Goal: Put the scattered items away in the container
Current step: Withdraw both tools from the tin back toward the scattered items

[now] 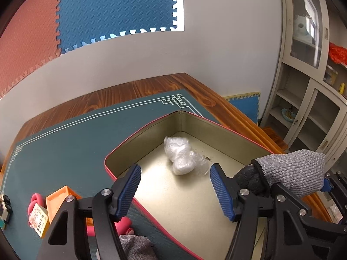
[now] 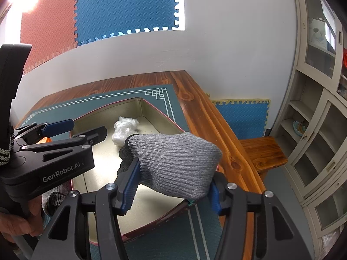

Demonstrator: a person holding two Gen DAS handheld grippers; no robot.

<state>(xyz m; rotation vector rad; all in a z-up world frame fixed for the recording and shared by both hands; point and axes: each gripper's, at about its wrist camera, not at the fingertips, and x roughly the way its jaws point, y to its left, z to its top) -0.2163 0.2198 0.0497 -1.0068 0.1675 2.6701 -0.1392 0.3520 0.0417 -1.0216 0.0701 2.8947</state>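
A: Going left to right: the pink toy, the orange box and the small carton lie on the green mat, outside the tin. The left tongs hang over the tin with pads apart, holding nothing.

B: And the right tongs?

A: Clamped on the gray knit glove, held above the tin's near right part. I would carry it a little further inward before letting go, so the cuff clears the red rim.

B: How does the glove look?

A: Ribbed gray knit, dark coated fingers, limp and bunched. The plastic wrap bundle already lies inside, toward the far corner.
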